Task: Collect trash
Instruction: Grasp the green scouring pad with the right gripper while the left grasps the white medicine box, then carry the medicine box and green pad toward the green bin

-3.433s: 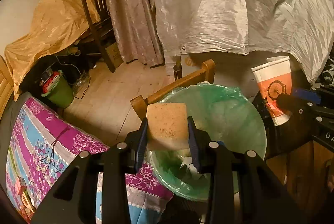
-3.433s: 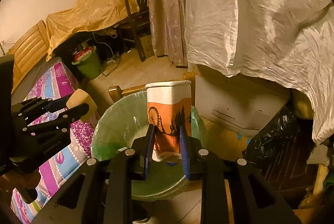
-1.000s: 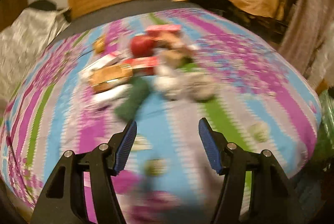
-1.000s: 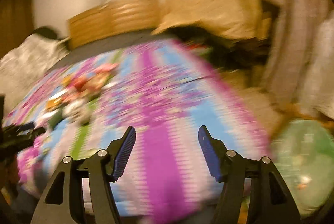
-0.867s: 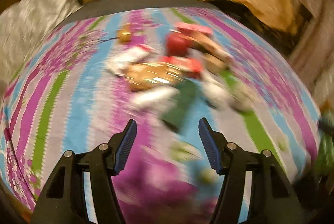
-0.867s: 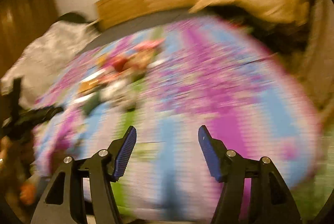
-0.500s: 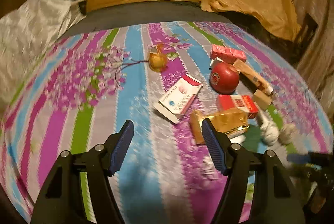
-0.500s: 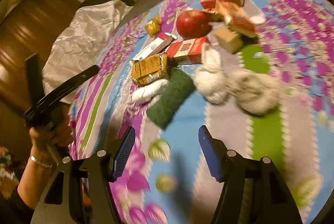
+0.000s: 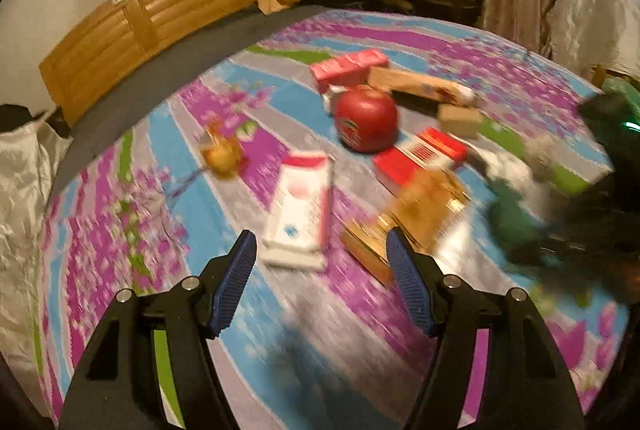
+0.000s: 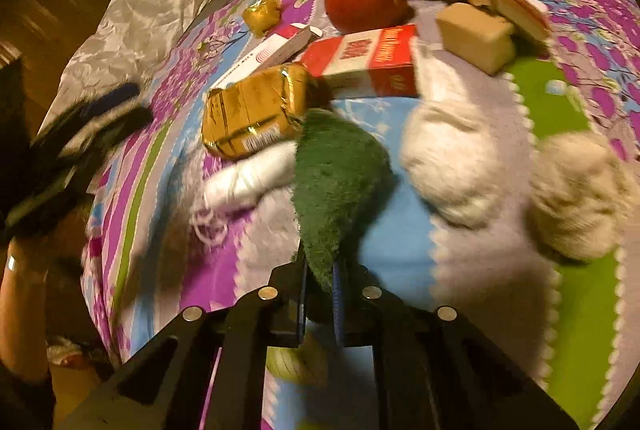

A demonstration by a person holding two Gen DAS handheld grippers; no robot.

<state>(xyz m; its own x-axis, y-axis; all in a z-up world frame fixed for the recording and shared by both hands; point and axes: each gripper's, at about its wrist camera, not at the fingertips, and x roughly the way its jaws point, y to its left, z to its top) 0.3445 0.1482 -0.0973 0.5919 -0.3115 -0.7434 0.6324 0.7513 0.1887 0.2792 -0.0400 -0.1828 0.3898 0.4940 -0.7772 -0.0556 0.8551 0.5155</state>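
Trash lies scattered on a flowered bedspread. My right gripper has its jaws closing on the near tip of a green scouring pad, and the pads press it. That pad shows blurred at the right of the left wrist view. My left gripper hovers open above the bed with nothing between its fingers. Just beyond its tips lie a white-and-red box and a gold foil packet.
Further back lie a red apple, red cartons, a tan block, a yellow wrapper and crumpled white tissues. A wooden headboard stands behind. A person's arm holds the left gripper.
Both grippers swung from the green bin to the bed without sponge or cup. The right one dropped onto the green pad and shut on it. The left one moved nearer the boxes.
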